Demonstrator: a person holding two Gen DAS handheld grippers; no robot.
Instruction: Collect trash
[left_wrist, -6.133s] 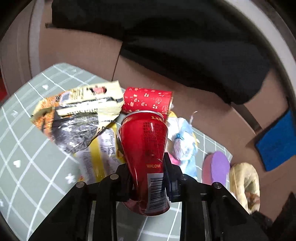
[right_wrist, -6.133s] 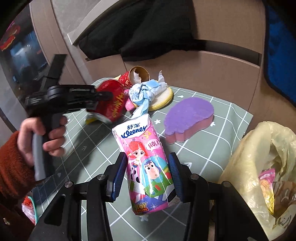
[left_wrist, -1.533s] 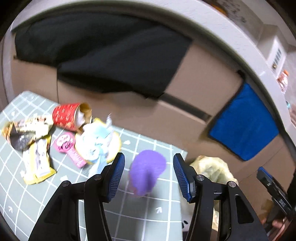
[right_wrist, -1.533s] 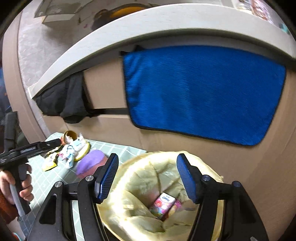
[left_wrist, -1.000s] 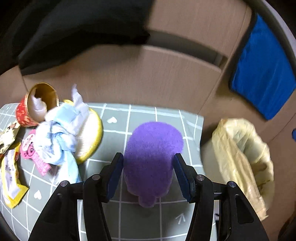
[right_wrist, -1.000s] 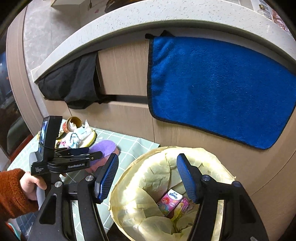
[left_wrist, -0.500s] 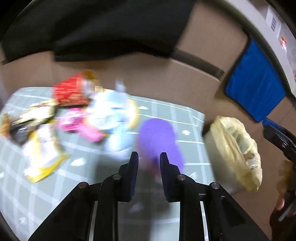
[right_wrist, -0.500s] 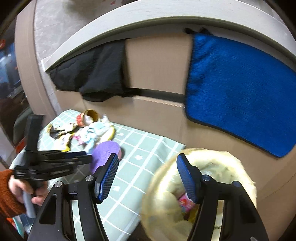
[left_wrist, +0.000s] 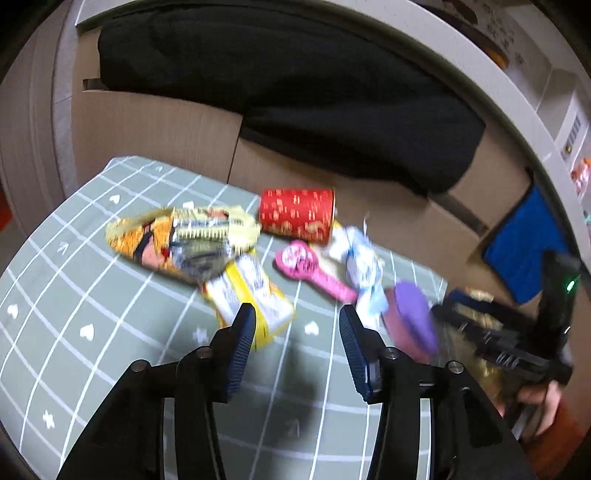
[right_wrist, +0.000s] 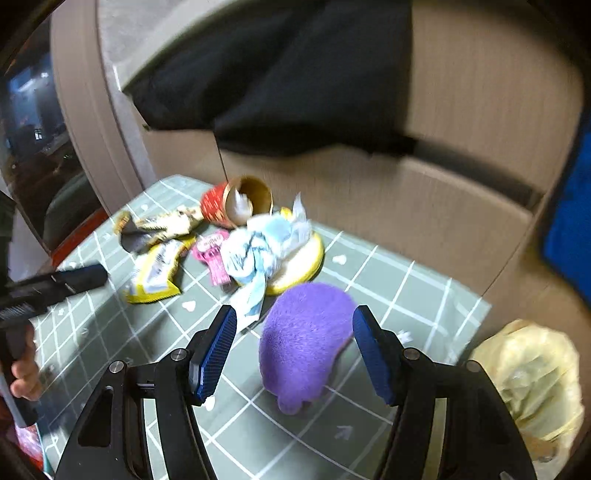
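Left wrist view showed the left gripper (left_wrist: 297, 328) with its ribbed blue pads spread wide and nothing between them, whereas half a second earlier they had been nearly together; six seconds earlier it had clamped a red can that no longer appeared. It hung above the grey-green grid mat (left_wrist: 74, 295), just short of a glossy yellow-and-white wrapper (left_wrist: 251, 291). Beyond lay a crinkled foil snack bag (left_wrist: 184, 242), a red cylindrical paper cup (left_wrist: 295, 214) on its side, a flat pink packet (left_wrist: 310, 269) and a crumpled pale-blue wad (left_wrist: 364, 262).

Right wrist view showed the right gripper (right_wrist: 295, 350), also spread wide and empty, having swung from above the bin to the mat. Its pads flanked, without touching, a fuzzy rounded purple sponge (right_wrist: 304, 347) lying on the mat. The wad rested on a yellow-rimmed disc (right_wrist: 306, 266). A crinkly yellow trash bag (right_wrist: 532, 380) sat off the mat's right edge, well apart from the litter.
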